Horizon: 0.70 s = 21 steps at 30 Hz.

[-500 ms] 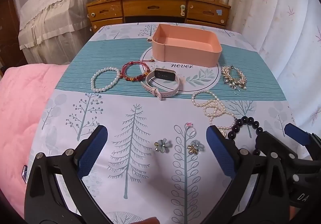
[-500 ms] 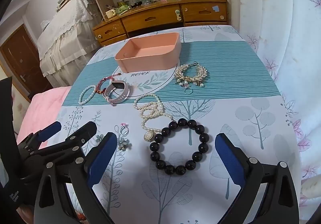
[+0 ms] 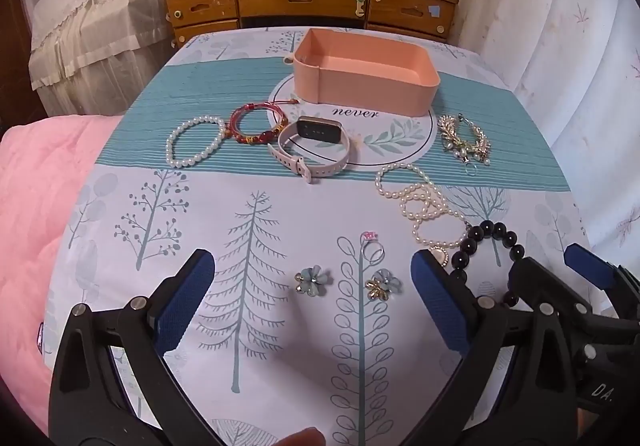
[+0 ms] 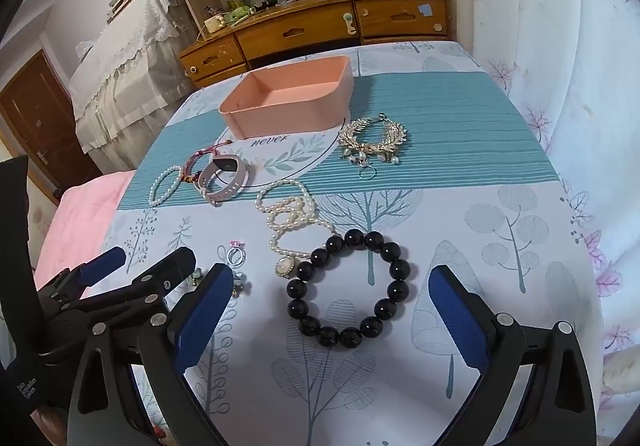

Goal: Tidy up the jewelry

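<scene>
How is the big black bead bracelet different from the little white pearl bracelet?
The black bead bracelet has big, dark, shiny beads; the white pearl bracelet has small, pale ones. The black one has far fewer beads. The black one lies on the tree-print part of the cloth, near the grippers; the white one lies farther off, on the teal stripe. Both are closed loops lying flat, outside the pink box.

Both views are evenly and softly lit, fairly bright, with a warm tint. On the patterned bedspread (image 3: pixel 256 326) soft faint shadows fall just near of the blue pads, so light comes from above. Small glints sit on the black bead bracelet (image 4: pixel 348 288). Focus is sharp around the bedspread's middle. Fisheye bending curves the wooden desk (image 3: pixel 312 6) beyond it, and the corners go black.
</scene>
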{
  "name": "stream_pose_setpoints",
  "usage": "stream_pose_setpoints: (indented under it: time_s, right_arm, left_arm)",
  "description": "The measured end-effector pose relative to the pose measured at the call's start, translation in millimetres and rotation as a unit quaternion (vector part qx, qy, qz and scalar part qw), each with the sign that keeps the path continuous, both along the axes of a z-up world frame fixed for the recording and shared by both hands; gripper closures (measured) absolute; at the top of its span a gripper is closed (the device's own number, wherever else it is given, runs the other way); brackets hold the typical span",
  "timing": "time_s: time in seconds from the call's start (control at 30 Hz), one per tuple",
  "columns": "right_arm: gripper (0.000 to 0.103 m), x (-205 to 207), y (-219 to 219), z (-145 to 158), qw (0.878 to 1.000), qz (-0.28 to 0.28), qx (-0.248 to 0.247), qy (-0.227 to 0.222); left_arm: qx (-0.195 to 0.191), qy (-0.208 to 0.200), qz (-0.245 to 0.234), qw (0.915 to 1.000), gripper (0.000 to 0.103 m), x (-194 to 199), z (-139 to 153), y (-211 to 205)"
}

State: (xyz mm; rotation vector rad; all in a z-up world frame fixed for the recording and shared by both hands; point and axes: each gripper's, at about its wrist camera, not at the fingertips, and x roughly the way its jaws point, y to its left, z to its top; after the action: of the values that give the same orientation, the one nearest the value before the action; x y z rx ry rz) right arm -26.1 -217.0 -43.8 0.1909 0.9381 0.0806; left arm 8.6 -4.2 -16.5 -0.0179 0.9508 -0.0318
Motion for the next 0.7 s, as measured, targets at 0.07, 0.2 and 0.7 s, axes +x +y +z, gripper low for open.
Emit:
stream_pose_setpoints:
  time_s: [0.07, 0.2, 0.7]
  right_arm:
    - [0.003, 5, -1, 3, 1.000, -0.004, 0.001, 0.007]
    - [0.003, 7, -4, 0, 1.000, -0.008, 0.004, 0.011]
    - [0.003, 12, -9, -12, 1.000, -0.015, 0.013, 0.021]
  left_arm:
    - [0.000, 0.003, -0.003, 1.0000, 0.006, 1, -2, -1]
    - [-0.008, 0.010, -0.011, 0.9999, 0.009, 3, -5, -3]
    - [-0.010, 0.016, -0.019, 0.9996, 0.014, 8, -12, -7]
